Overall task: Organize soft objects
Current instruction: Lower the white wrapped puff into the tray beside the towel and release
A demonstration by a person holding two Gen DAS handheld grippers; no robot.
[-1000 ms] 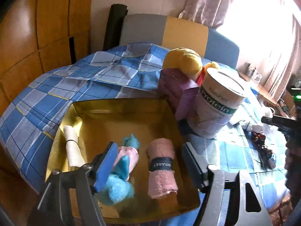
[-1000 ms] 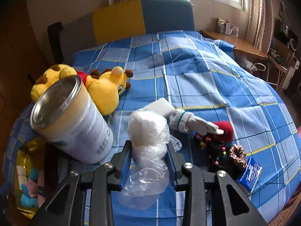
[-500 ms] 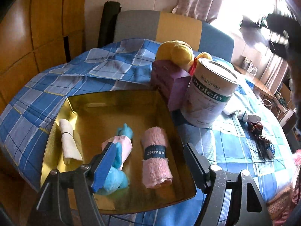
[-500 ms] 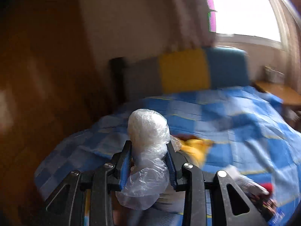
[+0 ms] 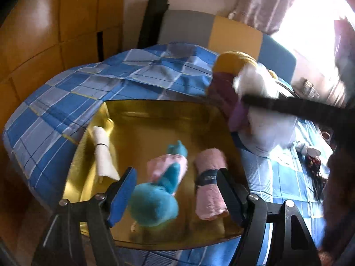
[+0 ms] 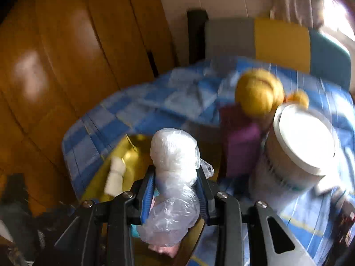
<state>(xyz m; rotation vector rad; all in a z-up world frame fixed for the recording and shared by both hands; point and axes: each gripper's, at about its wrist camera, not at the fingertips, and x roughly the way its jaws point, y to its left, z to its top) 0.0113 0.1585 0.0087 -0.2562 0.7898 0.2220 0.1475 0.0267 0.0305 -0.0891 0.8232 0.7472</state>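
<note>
A gold tray (image 5: 155, 119) lies on the blue checked bedspread. In it are a white rolled cloth (image 5: 103, 153), a blue and pink plush toy (image 5: 164, 184) and a pink rolled towel (image 5: 210, 184). My left gripper (image 5: 175, 192) is open and empty, low over the tray's near side. My right gripper (image 6: 175, 190) is shut on a white soft bundle wrapped in clear plastic (image 6: 173, 168) and holds it above the tray (image 6: 131, 155). The bundle also shows blurred in the left wrist view (image 5: 255, 82), over the tray's far right corner.
A purple box (image 6: 239, 141), a white protein tin (image 6: 297, 150) and a yellow plush toy (image 6: 259, 93) stand right of the tray. Dark hair ties (image 5: 315, 173) lie further right. A wooden wardrobe (image 6: 66, 66) is on the left, a headboard (image 6: 277, 42) behind.
My right gripper has lifted the wrapped bundle off the bedspread and swung it left over the tin to above the tray. My left gripper has stayed open over the tray.
</note>
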